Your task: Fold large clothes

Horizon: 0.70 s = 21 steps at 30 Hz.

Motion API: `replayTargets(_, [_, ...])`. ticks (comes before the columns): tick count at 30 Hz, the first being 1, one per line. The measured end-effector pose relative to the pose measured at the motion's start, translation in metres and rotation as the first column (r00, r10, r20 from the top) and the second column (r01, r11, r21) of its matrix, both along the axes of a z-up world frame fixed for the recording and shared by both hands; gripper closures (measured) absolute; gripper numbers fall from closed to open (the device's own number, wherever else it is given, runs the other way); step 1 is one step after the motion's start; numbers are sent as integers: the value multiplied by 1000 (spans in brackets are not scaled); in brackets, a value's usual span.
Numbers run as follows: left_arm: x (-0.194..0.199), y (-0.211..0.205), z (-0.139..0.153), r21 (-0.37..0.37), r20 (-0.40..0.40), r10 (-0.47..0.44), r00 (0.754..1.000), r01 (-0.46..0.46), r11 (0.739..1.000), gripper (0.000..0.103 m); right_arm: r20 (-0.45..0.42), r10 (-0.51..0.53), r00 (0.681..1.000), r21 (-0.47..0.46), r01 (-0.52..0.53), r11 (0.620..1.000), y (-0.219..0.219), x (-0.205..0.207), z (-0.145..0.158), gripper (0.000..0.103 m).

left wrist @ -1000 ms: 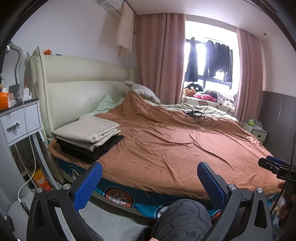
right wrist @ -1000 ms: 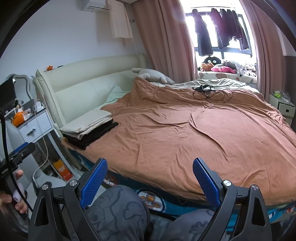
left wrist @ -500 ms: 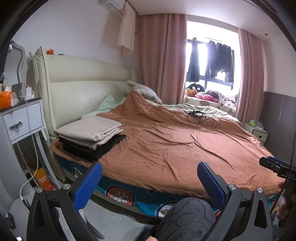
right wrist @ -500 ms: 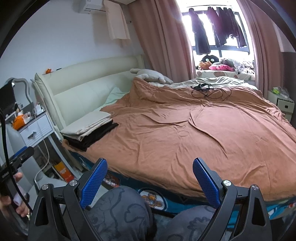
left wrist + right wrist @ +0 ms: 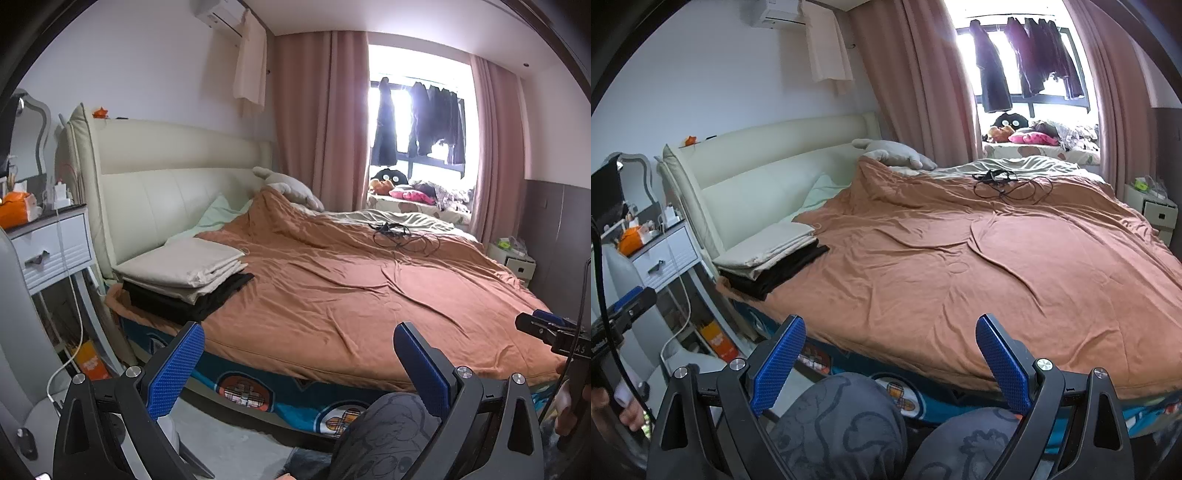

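Note:
A folded beige cloth (image 5: 184,264) lies on a folded black cloth (image 5: 192,299) at the bed's near left corner, also in the right wrist view (image 5: 768,251). A large orange-brown cover (image 5: 351,280) is spread over the bed (image 5: 960,266). My left gripper (image 5: 299,363) is open and empty, held off the bed's near edge above the person's knee. My right gripper (image 5: 890,350) is open and empty, also off the near edge. Its tip shows at the right of the left wrist view (image 5: 543,328).
A white nightstand (image 5: 55,243) with an orange item stands left of the bed. A black cable (image 5: 399,236) lies on the far part of the cover. A grey plush (image 5: 291,186) lies by the cream headboard (image 5: 166,177). A small cabinet (image 5: 513,258) stands at the right.
Both grippers have risen slightly and tilted up; the bed sits a little lower in both views. Both stay open and empty.

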<state>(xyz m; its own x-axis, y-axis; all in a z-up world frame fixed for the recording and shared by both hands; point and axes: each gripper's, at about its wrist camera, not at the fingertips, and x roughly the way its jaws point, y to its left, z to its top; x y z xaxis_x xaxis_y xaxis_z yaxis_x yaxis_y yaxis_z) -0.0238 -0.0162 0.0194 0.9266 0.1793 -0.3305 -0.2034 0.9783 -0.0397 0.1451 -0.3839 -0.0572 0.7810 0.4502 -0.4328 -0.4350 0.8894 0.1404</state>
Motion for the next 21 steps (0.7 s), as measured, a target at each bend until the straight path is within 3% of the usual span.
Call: replayTargets(21, [-8, -4, -1, 7, 1, -11, 1000, 11, 1000, 1, 9, -8, 1000, 11, 8, 1000, -5, -9, 1, 9])
